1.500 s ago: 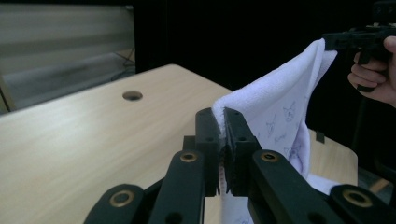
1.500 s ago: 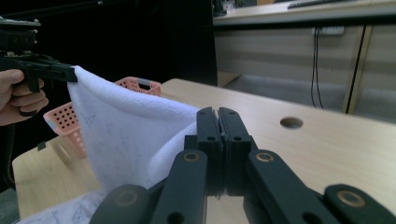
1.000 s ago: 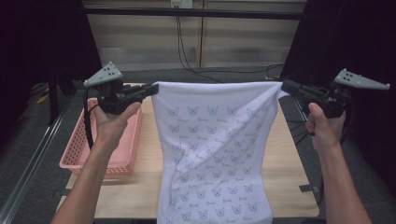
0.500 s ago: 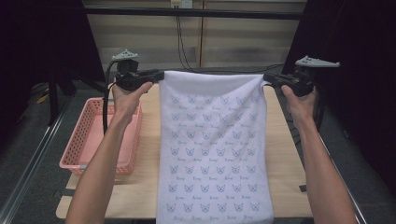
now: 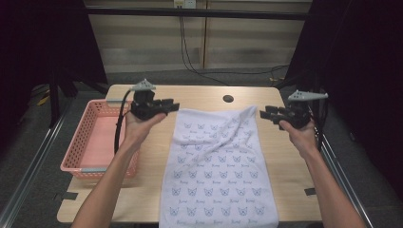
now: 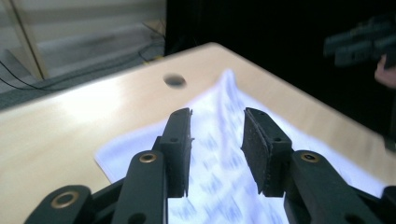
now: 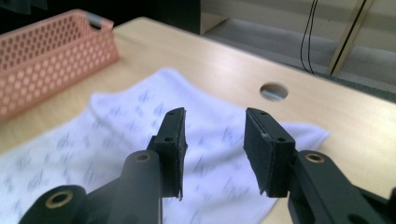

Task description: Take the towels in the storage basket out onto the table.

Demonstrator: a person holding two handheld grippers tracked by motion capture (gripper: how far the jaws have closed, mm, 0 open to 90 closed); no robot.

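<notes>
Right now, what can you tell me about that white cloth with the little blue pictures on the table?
The cloth is white, soft-looking fabric printed with rows of small blue butterfly-like marks. It lies spread lengthwise on the wooden table, mostly flat, its near end reaching the table's front edge. The far end is rumpled, with one corner peaked up. Nothing grips it: the left gripper and right gripper stand open beside its far corners.

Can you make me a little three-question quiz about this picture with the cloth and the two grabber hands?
1. True or false: the left gripper is pinching the white cloth.
2. What colour is the basket: A pink, B green, C blue?
3. Fill in: the cloth lies flat on the ____.

Key: 1 false, since both the left and the right gripper have just been opening and nothing sits between their jaws; 2 A; 3 table.
</notes>
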